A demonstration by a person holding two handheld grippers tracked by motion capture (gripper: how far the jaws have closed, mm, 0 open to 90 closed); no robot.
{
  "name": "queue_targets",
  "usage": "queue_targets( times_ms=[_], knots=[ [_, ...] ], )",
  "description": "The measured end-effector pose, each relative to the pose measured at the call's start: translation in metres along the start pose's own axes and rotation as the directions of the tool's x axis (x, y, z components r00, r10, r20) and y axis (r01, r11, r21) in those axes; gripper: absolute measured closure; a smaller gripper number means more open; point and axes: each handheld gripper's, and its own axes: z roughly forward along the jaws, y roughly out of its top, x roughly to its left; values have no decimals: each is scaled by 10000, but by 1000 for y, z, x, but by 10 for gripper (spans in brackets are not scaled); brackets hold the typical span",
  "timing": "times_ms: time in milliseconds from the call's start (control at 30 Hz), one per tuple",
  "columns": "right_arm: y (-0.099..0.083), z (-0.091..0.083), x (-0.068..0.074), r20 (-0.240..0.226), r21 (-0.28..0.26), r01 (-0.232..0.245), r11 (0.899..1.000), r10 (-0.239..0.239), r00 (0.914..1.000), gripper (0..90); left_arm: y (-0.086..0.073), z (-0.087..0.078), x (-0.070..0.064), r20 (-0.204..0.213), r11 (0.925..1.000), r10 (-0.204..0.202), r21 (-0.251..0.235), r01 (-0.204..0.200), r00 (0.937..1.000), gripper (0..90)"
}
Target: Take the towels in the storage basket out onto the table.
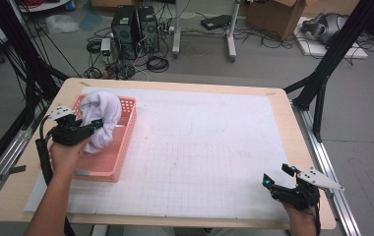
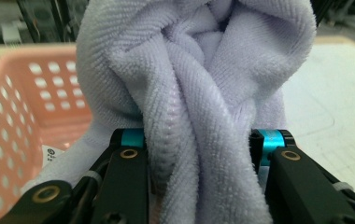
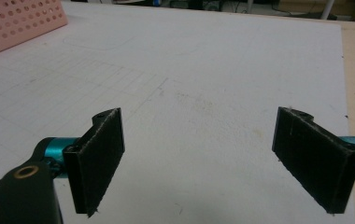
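The left hand [image 1: 67, 150] reaches in over the near left of the table [image 1: 293, 162], its gripper [image 1: 94, 127] level and pinching one lilac towel [image 1: 100, 118] – a bunched fold sits between the jaws – over the one pink basket [image 1: 126, 142]. The right gripper [image 1: 277, 178] rests low at the near right corner, jaws spread wide, holding nothing.

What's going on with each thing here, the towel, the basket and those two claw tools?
Towel: bunched, gripped, lifted over the basket.
Pink basket: upright on the table, towel partly inside.
Left gripper: clamped on the towel.
Right gripper: jaws wide apart, holding nothing, over the white mat.
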Motion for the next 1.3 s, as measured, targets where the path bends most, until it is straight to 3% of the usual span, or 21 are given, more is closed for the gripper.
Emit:
queue_targets(
  times_ms=[200, 400, 500, 533, 567, 633, 667, 700, 733, 767, 800, 833, 867, 967, 1000, 1033, 1067, 1167, 1200, 1233, 1300],
  knots=[
    [0, 0, 0, 1, 5, 9, 10000, -9, 10000, 157, -3, -13, 1, 137, 9922, 103, -1246, -85, 9999, 653],
    [0, 1, 0, 7, -6, 25, 10000, -25, 10000, 157, -5, -20, -1, 402, 9823, 358, -1854, -278, 9985, 652],
    [0, 2, 0, -14, 9, 34, 10000, -34, 10000, 157, -5, -25, -7, 669, 9708, 700, -2341, -525, 9953, 652],
    [0, 2, 0, -14, 9, 34, 10000, -34, 10000, 157, -5, -25, -7, 669, 9708, 700, -2341, -525, 9953, 651],
    [0, 2, 1, -5, -18, 64, 10000, -64, 10000, 157, -3, -26, -12, 842, 9634, 901, -2600, -654, 9924, 651],
    [1, 3, 2, -35, -5, 71, 10000, -71, 10000, 156, -1, -26, -19, 1065, 9564, 1059, -2830, -719, 9887, 651],
    [1, 3, 2, -35, -5, 71, 10000, -71, 10000, 156, -1, -26, -19, 1065, 9564, 1059, -2830, -719, 9887, 651],
    [1, 3, 2, -46, -10, 133, 9999, -133, 9999, 157, 3, -27, -26, 1217, 9522, 1342, -2907, -940, 9834, 651],
    [1, 3, 2, -50, 2, 160, 9999, -160, 9999, 157, 3, -27, -26, 1217, 9522, 1342, -2907, -940, 9834, 651],
    [1, 3, 3, -65, -17, 148, 9999, -148, 9999, 157, 7, -27, -35, 1436, 9455, 1535, -3088, -1031, 9777, 651],
    [1, 3, 3, -65, -17, 148, 9999, -148, 9999, 157, 7, -27, -35, 1436, 9455, 1535, -3088, -1031, 9777, 651],
    [1, 2, 3, -64, -1, 147, 9999, -147, 9999, 157, 11, -26, -44, 1672, 9380, 1689, -3300, -1063, 9713, 651],
    [1, 2, 3, -64, -1, 147, 9999, -147, 9999, 157, 11, -26, -44, 1672, 9380, 1689, -3300, -1063, 9713, 651],
    [1, 2, 2, -50, -13, 134, 9999, -134, 9999, 157, 16, -23, -67, 2176, 9253, 2022, -3617, -1135, 9549, 649],
    [1, 2, 2, -51, -29, 141, 9999, -141, 9999, 157, 16, -23, -67, 2176, 9253, 2022, -3617, -1135, 9549, 649],
    [1, 2, 2, -56, -27, 137, 9999, -137, 9999, 157, 19, -20, -79, 2460, 9231, 2204, -3651, -1204, 9439, 648],
    [1, 2, 2, -56, -27, 137, 9999, -137, 9999, 157, 19, -20, -79, 2460, 9231, 2204, -3651, -1204, 9439, 648],
    [1, 2, 2, -78, -46, 178, 9998, -178, 9998, 157, 21, -12, -103, 2924, 9204, 2376, -3727, -1185, 9263, 646],
    [1, 2, 2, -78, -46, 178, 9998, -178, 9998, 157, 21, -12, -103, 2924, 9204, 2376, -3727, -1185, 9263, 646],
    [2, 3, 2, -91, -27, 127, 9999, -128, 9999, 157, 20, -5, -114, 3108, 9218, 2457, -3679, -1222, 9181, 645],
    [2, 3, 2, -105, -36, 168, 9999, -168, 9998, 157, 17, 3, -123, 3165, 9252, 2486, -3575, -1276, 9154, 644]
  ],
)
